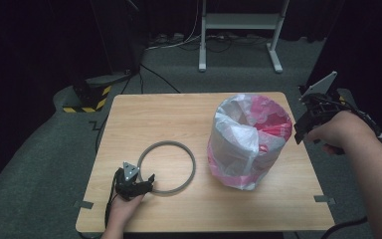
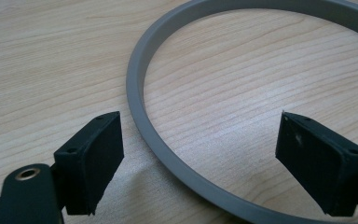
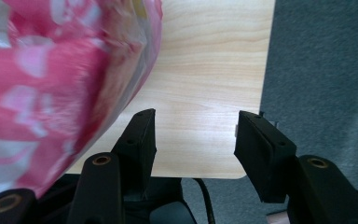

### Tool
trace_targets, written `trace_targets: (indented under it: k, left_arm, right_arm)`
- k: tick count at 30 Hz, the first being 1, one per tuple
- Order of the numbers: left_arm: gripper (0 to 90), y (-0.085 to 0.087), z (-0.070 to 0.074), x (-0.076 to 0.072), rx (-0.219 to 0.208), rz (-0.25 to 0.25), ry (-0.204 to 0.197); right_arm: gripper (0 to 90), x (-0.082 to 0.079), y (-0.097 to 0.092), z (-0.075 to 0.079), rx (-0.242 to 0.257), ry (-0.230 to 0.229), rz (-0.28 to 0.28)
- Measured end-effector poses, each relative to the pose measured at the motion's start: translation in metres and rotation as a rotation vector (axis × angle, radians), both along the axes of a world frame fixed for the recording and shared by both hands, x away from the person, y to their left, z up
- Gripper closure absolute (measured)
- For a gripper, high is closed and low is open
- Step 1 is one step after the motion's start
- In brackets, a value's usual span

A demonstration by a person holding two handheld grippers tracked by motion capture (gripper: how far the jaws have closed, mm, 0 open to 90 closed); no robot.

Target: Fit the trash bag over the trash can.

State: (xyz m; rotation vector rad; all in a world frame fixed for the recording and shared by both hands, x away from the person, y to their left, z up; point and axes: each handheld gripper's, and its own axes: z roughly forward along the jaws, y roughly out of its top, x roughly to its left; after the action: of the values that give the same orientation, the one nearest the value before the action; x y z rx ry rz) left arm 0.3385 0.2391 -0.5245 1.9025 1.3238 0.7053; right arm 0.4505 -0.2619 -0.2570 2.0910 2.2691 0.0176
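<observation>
A person is sitting at a light wooden counter [image 1: 179, 119], holding a two-jaw tool in each hand. The left tool [image 1: 146, 183] is resting low on the counter near its front left part, and its jaws are standing wide apart with a stretch of a flat grey ring [image 1: 167, 167] running between them. In the left gripper view the ring [image 2: 168, 154] is lying flat on the wood and its band is passing between the two black pads [image 2: 103, 154] without either pad touching it.

To the right of the ring, well apart from it, a round bin lined with a pink and white plastic bag [image 1: 246, 142] is standing upright, its liner crumpled loosely over the rim. The bin is sitting between the ring and the right hand.

The right tool [image 1: 298, 133] is hovering in the air beyond the counter's right edge, just beside the bin's upper rim. In the right gripper view its jaws are partly open with nothing between them; the bag [image 3: 60, 93] is bulging in at the left, close to the left pad [image 3: 142, 140], blurred, and the counter's front right corner [image 3: 205, 149] is lying below.

Beyond the counter, grey carpet [image 1: 40, 149], a white metal stand [image 1: 238, 22] and a yellow-and-black striped base [image 1: 87, 99] are sitting in dim light.
</observation>
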Motion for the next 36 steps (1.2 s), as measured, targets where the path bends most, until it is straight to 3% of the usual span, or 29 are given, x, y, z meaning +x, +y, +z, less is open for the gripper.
trace_targets:
  k: [5, 10, 14, 20, 27, 30, 33, 36]
  left_arm:
    - [15.1, 0.000, 0.000, 0.000, 0.000, 0.000, 0.000]
    - [15.1, 0.000, 0.000, 0.000, 0.001, 0.001, 0.001]
    - [15.1, 0.000, 0.000, 0.001, 0.002, 0.001, 0.004]
    - [15.1, 0.001, 0.000, 0.001, -0.002, 0.003, 0.010]
    - [15.1, 0.002, 0.000, 0.002, -0.011, 0.005, 0.013]
    - [15.1, 0.002, 0.000, 0.002, -0.015, 0.006, 0.015]
    - [15.1, 0.003, 0.000, 0.002, -0.013, 0.007, 0.017]
    - [15.1, 0.002, 0.000, 0.002, -0.010, 0.007, 0.020]
  right_arm:
    - [48.1, 0.001, 0.012, 0.021, -0.007, -0.017, 0.015]
    - [48.6, 0.004, 0.038, 0.045, -0.008, -0.048, 0.057]
    - [49.0, 0.007, 0.066, 0.049, 0.040, -0.050, 0.107]
    - [49.8, 0.009, 0.109, 0.031, 0.048, 0.000, 0.187]
    - [47.3, 0.017, 0.131, -0.028, 0.009, 0.106, 0.240]
    - [44.6, 0.021, 0.135, -0.043, 0.012, 0.119, 0.245]
    - [43.4, 0.022, 0.136, -0.044, 0.016, 0.116, 0.257]
    - [46.2, 0.023, 0.134, -0.026, 0.036, 0.082, 0.256]
